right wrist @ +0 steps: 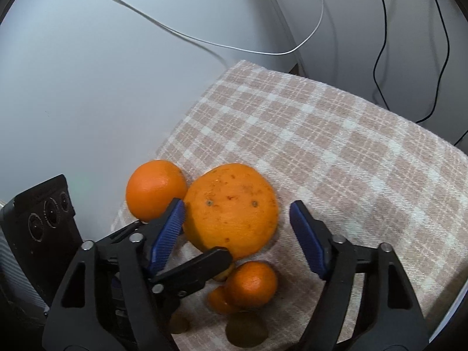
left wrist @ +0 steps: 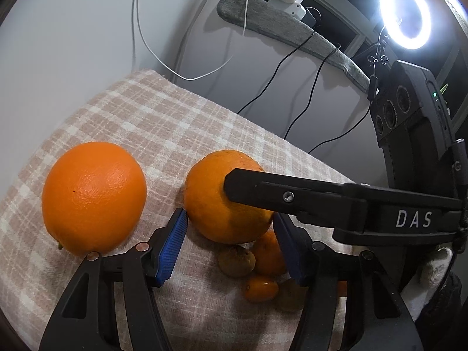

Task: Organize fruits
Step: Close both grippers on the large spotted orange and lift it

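Orange-on-checked-cloth stage, barely getting going: both grippers, left gripper [left wrist: 229, 231] and right gripper [right wrist: 237, 222], hovering jaws-open around the big speckled orange [right wrist: 231, 210], smooth orange [left wrist: 93, 196] beside, small fruits [right wrist: 250, 283] still waiting unsorted.

Both wrist views look closely down, sharing the speckled orange [left wrist: 213, 201] [right wrist: 231, 209].

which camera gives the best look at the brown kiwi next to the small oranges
The left wrist view: the kiwi sits in focus between the open left gripper's fingers. The right wrist view shows only blurred brown shapes at the bottom edge.
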A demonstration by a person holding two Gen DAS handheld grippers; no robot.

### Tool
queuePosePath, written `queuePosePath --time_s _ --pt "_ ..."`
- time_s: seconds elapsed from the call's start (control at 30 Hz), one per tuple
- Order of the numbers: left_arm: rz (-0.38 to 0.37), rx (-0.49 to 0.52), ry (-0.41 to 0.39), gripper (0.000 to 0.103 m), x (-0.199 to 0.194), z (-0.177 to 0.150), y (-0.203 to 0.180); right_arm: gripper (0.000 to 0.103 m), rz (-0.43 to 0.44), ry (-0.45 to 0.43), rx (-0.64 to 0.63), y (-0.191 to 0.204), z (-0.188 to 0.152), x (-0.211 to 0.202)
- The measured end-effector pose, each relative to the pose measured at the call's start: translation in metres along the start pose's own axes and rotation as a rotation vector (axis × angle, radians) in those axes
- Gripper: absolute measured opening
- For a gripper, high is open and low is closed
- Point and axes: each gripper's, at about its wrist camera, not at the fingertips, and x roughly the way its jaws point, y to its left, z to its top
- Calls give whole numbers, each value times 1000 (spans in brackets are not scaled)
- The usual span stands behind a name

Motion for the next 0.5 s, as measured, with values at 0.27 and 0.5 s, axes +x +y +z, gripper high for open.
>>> queuePosePath --time_s 0.27,0.5 --pt "13 24 -7 60 -2 -2 -4 68 -12 -8 -6 5 -3 -4" --pt "16 40 -22 60 -6 -2 -11 68 -10 -28 10 4 -7 -14"
